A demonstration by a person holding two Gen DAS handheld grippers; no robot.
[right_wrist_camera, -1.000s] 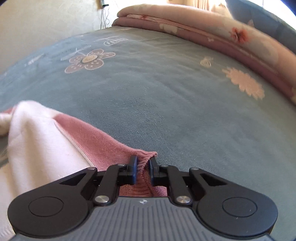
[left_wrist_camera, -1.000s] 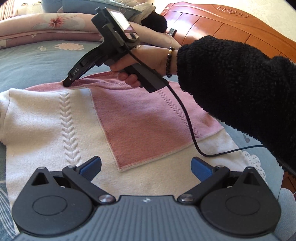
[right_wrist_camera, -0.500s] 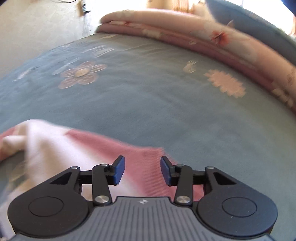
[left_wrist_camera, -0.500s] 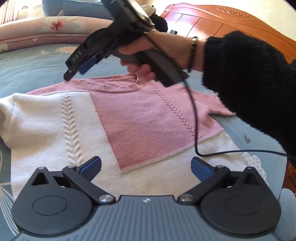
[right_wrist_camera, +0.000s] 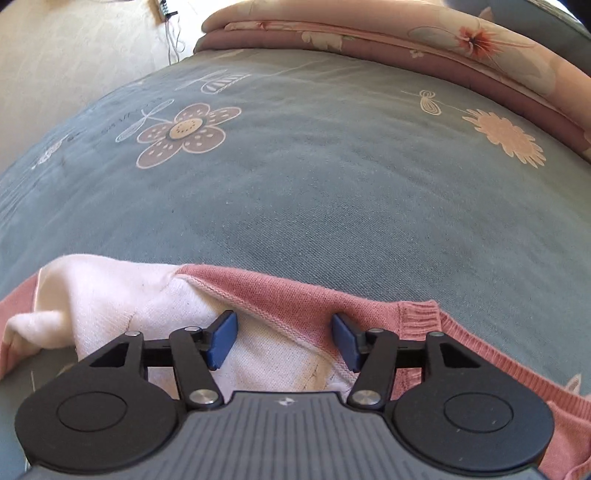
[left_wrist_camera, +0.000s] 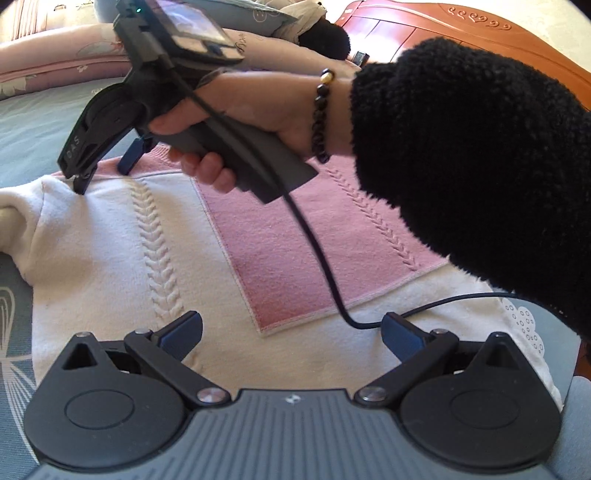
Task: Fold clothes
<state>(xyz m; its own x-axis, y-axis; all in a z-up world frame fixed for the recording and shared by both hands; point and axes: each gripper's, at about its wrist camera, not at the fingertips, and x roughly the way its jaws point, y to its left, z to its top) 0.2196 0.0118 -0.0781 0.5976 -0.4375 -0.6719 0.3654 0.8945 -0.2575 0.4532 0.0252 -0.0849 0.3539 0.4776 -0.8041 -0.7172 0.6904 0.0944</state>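
Clearly "DAS" on right gripper (jaws opening, seemingly empty) over sweater; left gripper open

This is a bedroom in a home. A grey-blue flowered bedsheet spreads ahead of the tongs, a folded pink flowered quilt lies beyond it, and a carved wooden headboard rises behind.
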